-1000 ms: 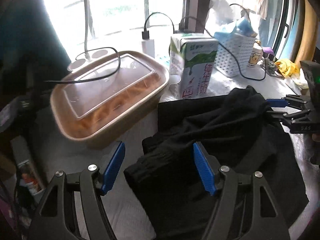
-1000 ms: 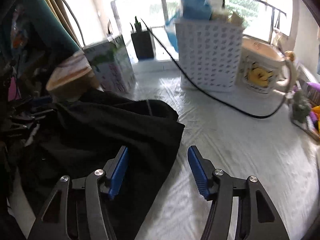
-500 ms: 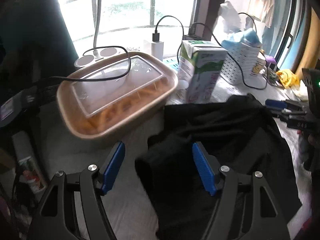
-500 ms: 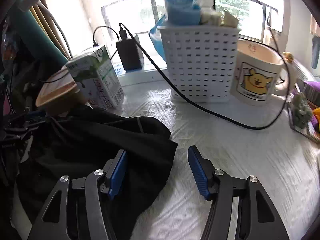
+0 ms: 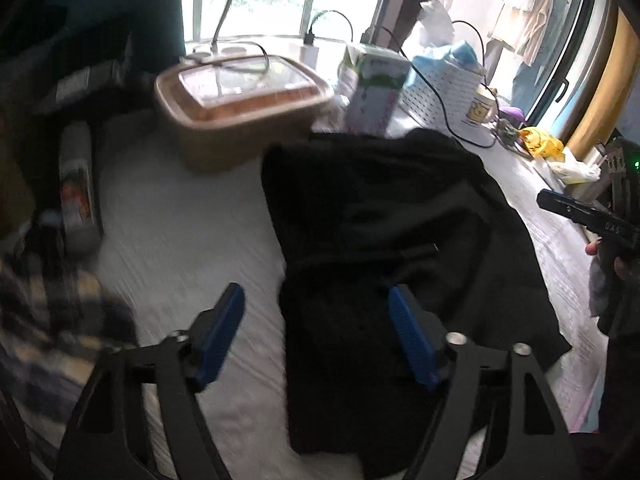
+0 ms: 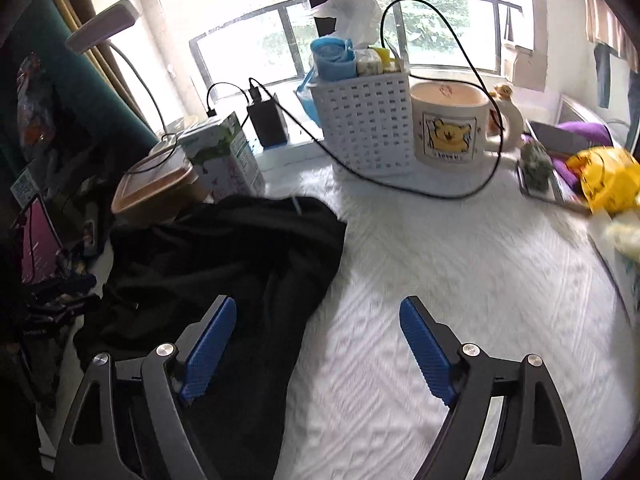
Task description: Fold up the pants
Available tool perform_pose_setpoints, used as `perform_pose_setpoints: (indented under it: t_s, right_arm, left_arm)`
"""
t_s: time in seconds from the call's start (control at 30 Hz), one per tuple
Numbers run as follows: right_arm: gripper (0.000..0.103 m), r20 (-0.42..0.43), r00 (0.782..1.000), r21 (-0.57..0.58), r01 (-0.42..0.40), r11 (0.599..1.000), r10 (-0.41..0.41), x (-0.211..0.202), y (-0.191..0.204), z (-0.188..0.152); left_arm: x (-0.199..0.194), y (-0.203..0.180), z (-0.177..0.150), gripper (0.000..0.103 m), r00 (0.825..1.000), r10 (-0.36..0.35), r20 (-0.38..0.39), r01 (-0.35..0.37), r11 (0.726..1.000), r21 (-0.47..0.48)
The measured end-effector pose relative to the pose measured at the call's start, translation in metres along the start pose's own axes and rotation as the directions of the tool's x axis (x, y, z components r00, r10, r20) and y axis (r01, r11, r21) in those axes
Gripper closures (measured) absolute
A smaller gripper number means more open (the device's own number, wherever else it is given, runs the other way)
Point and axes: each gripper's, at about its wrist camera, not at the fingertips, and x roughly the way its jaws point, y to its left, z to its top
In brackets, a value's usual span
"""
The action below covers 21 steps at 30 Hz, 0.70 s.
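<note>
The black pants (image 5: 380, 220) lie crumpled in a rough fold on the white quilted cover (image 5: 180, 232). My left gripper (image 5: 314, 300) hovers over their near left edge with its jaws opening. Cloth lies under the gap, and the blue pads (image 5: 408, 336) do not press on it. In the right wrist view the pants (image 6: 224, 248) fill the left half. My right gripper (image 6: 316, 308) is also opening, above their right edge, with its right pad over bare cover. The right gripper (image 5: 580, 216), with fingers of the hand holding it, shows at the right edge of the left wrist view.
Behind the pants stand a brown lidded food box (image 5: 240, 96) and a milk carton (image 5: 376, 92). Further right are a white basket (image 6: 364, 128), a bear mug (image 6: 452, 128), a black cable (image 6: 400, 184) and a yellow bag (image 6: 608, 176). Plaid cloth (image 5: 48, 320) shows at near left.
Both grippers have drawn back from the window side and their jaws stand wider. The pants' cuff no longer sits bunched between the left fingers.
</note>
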Motion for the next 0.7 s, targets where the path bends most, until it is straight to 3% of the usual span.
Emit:
perform_pose_setpoints:
  t_s: [0.13,0.37,0.53,0.7]
  right_arm:
    - [0.018,-0.011,1.0,0.057,-0.015,0.998,0.015,-0.003,-0.004,-0.02]
    - [0.018,-0.031,0.997,0.118,-0.068,0.991,0.072,-0.006,-0.001,-0.049]
    - [0.018,-0.032,0.982,0.19,-0.179,0.965,0.189,-0.001,0.002,-0.068]
    - [0.018,-0.017,0.972,0.195,-0.228,0.954,0.236,-0.004,0.004,-0.073]
  left_arm:
    - [0.01,-0.003,-0.012,0.023,0.999,0.01,-0.031,-0.011,1.0,-0.027]
    - [0.014,-0.002,-0.013,0.018,0.998,-0.067,-0.01,0.065,0.992,-0.112]
    - [0.019,-0.022,-0.013,0.017,0.997,-0.071,-0.025,0.069,0.996,-0.062]
    - [0.022,-0.023,-0.012,0.017,0.997,-0.068,-0.024,0.067,0.996,-0.063]
